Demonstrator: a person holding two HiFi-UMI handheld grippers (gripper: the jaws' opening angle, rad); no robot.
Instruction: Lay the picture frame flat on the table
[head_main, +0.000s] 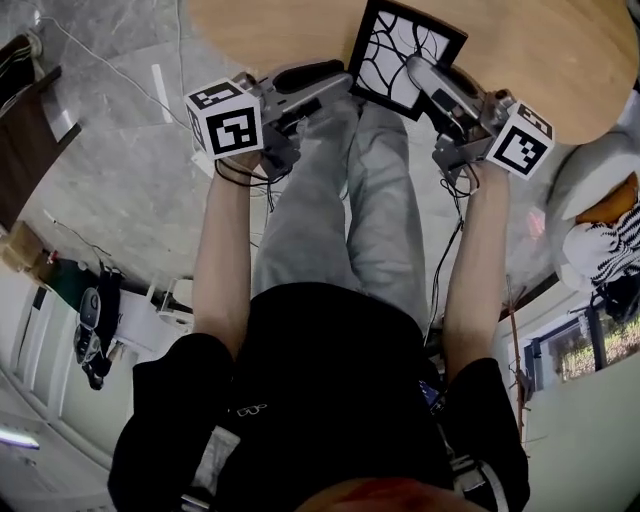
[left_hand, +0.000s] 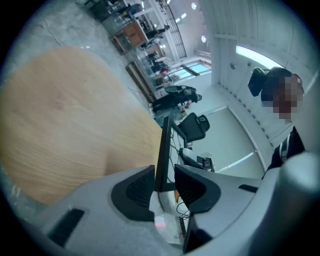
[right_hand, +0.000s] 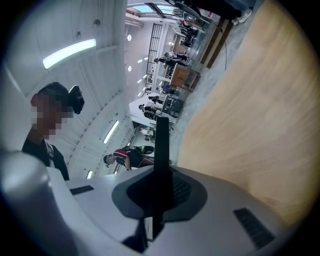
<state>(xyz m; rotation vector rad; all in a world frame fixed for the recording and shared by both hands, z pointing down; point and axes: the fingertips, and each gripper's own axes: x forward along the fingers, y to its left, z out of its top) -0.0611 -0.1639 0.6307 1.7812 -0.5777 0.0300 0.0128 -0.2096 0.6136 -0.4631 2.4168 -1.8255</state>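
The picture frame (head_main: 400, 55), black-edged with a white-and-black branch pattern, is up at the near edge of the round wooden table (head_main: 280, 30), tilted rather than flat. My left gripper (head_main: 335, 85) is shut on its left edge and my right gripper (head_main: 425, 75) on its right edge. In the left gripper view the frame (left_hand: 162, 145) shows edge-on between the dark pads of the left gripper (left_hand: 164, 175), with the table (left_hand: 65, 115) beyond it. In the right gripper view the thin black frame edge (right_hand: 161, 140) is pinched in the right gripper (right_hand: 162, 182).
The person's grey-trousered legs (head_main: 340, 220) are below the table edge, above a marbled grey floor (head_main: 120, 170). A white and orange bundle (head_main: 590, 215) lies at the right. Cables hang near both wrists. An office chair (left_hand: 195, 125) stands beyond the table.
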